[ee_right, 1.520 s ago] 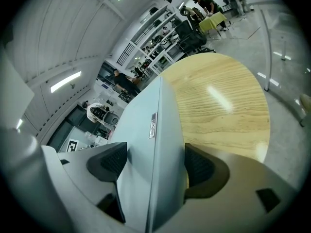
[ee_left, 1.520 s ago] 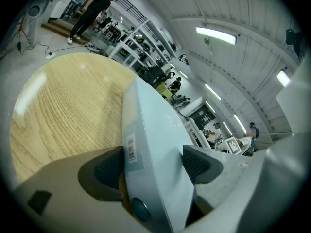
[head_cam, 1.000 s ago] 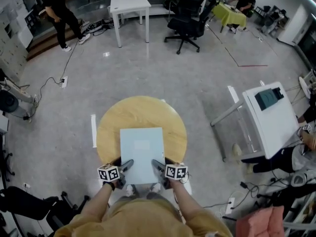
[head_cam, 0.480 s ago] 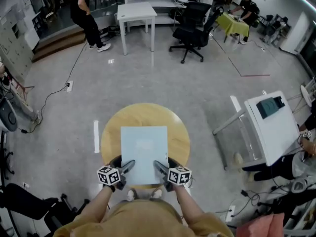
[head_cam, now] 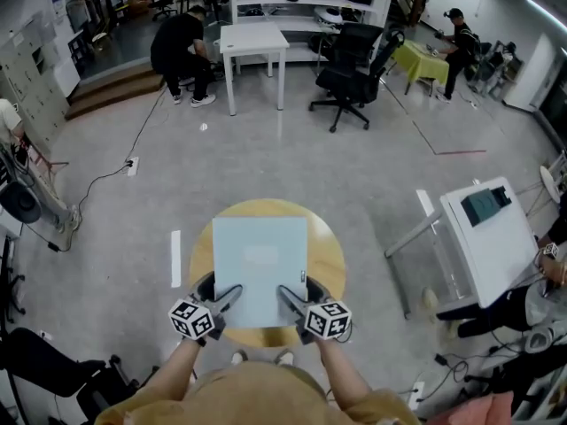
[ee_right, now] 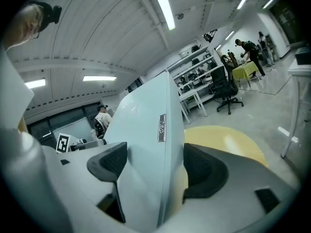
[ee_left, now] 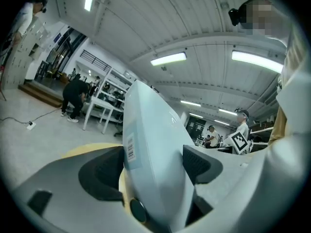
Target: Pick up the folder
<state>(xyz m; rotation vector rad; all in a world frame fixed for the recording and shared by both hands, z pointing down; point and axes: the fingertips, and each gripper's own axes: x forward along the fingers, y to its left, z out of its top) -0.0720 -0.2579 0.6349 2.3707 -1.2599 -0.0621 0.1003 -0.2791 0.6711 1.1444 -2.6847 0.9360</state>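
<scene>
My left gripper [head_cam: 227,299] and right gripper [head_cam: 289,298] each clamp the folder [head_cam: 260,264] by its near edge, above the round table [head_cam: 326,257]. Office chair [head_cam: 356,58] and white desk [head_cam: 254,39] stand well apart, behind.

I see the folder [head_cam: 259,268] over the round table [head_cam: 323,255] straight in front of me. My left gripper [head_cam: 227,298] clamps its near left corner and my right gripper [head_cam: 289,298] its near right corner, side by side. Far behind the table stands a desk [head_cam: 254,41], with a person [head_cam: 182,47] to its left and an office chair [head_cam: 354,65] to its right. A cabinet [head_cam: 492,237] stands well off to my right.
</scene>
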